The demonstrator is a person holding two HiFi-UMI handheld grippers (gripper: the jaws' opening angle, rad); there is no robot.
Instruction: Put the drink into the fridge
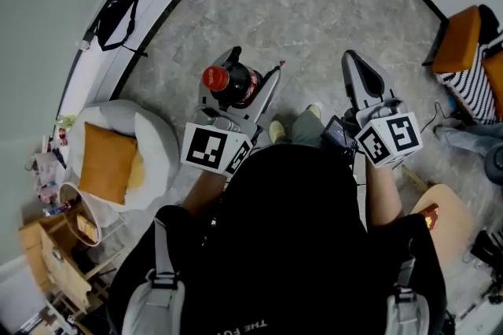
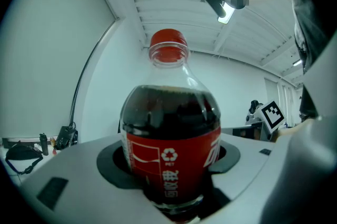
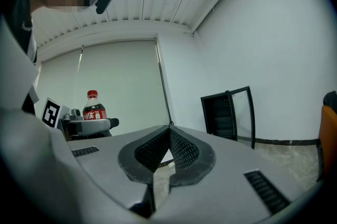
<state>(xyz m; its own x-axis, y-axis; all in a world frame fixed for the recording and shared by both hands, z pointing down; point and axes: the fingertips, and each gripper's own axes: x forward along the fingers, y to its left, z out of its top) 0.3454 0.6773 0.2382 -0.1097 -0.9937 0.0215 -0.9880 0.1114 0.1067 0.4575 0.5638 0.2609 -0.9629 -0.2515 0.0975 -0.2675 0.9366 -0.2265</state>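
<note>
**Between the left jaws: cola bottle, fridge ahead**

Between the spread jaws of the left gripper [image 1: 248, 74] stands the cola bottle [image 2: 169, 149], upright, red cap [image 2: 168, 45] on. The dark pads press the red label [image 2: 174, 157] from both sides, low on the body. A low pinch likely keeps the weight under control and the neck clear. The jaws stand wide only because the bottle is wide.

The right gripper [image 3: 168, 136] has its ribbed pads pressed together at the tip, with nothing between them. My guess is it is kept free for the fridge door.

The fridge [image 3: 227, 115] is a dark cabinet against the far wall. Its glass door [image 3: 243, 112] looks swung open, so the way in may already be clear. The drink is not yet inside and is well apart from the fridge.

Views compared:
- Left gripper view: shows the grip itself, the liquid level and the cap. No fridge.
- Right gripper view: the only level look at the fridge and its door. It also catches the bottle from the side, standing straight in the other gripper.
- Head view: shows both grippers side by side over bare floor [image 1: 314, 34], with the fridge at the top edge. The pads' contact with the bottle does not show here.
</note>
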